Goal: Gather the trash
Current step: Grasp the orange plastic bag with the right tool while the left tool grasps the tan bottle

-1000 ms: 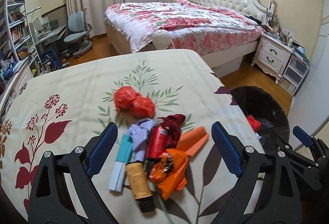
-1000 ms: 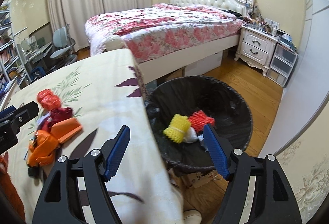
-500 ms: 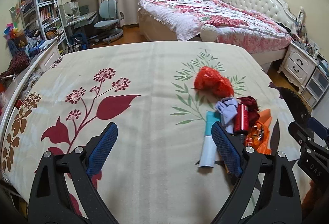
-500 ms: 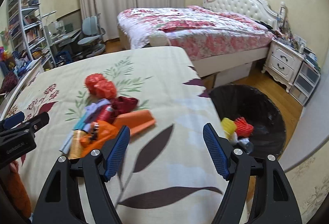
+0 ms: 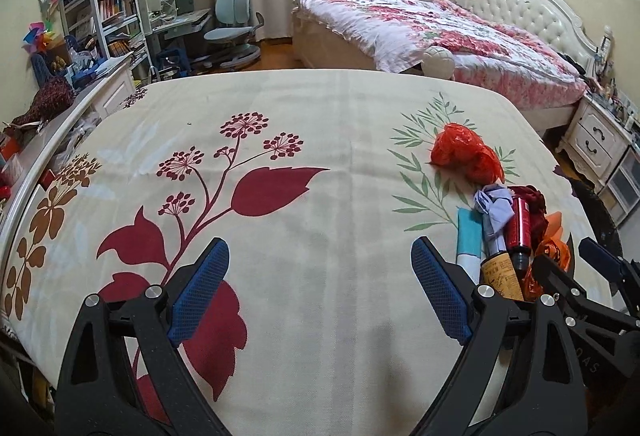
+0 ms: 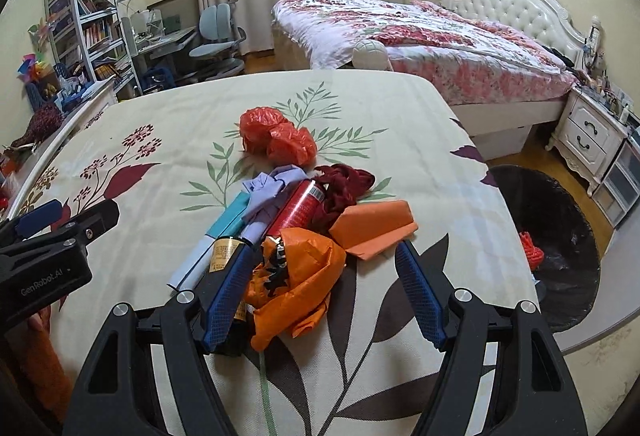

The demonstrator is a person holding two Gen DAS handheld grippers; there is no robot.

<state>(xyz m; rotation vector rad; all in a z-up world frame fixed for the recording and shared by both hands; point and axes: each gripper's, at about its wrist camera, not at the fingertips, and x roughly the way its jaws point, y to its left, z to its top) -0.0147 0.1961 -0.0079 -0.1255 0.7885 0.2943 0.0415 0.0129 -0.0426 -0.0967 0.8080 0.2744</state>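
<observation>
A pile of trash lies on the floral tablecloth (image 6: 400, 116): a crumpled orange plastic bag (image 6: 296, 276), an orange folded paper (image 6: 376, 228), a red can (image 6: 300, 208), dark red cloth (image 6: 344, 184), a lilac wad (image 6: 272, 184), a teal-and-white tube (image 6: 216, 236), a brown bottle (image 6: 224, 252) and a red plastic bag (image 6: 276, 136). My right gripper (image 6: 320, 288) is open, its jaws either side of the orange bag. My left gripper (image 5: 320, 292) is open and empty over bare cloth, left of the pile (image 5: 508, 228).
A black-lined trash bin (image 6: 560, 236) stands on the floor right of the table, with red netting (image 6: 532, 248) inside. A bed (image 6: 420, 40) and nightstand (image 6: 592, 136) lie beyond. Shelves and a desk chair (image 5: 232, 32) are at the far left.
My right gripper has swung from over the bin to the pile and now brackets the orange bag. My left gripper has moved left, away from the pile.
</observation>
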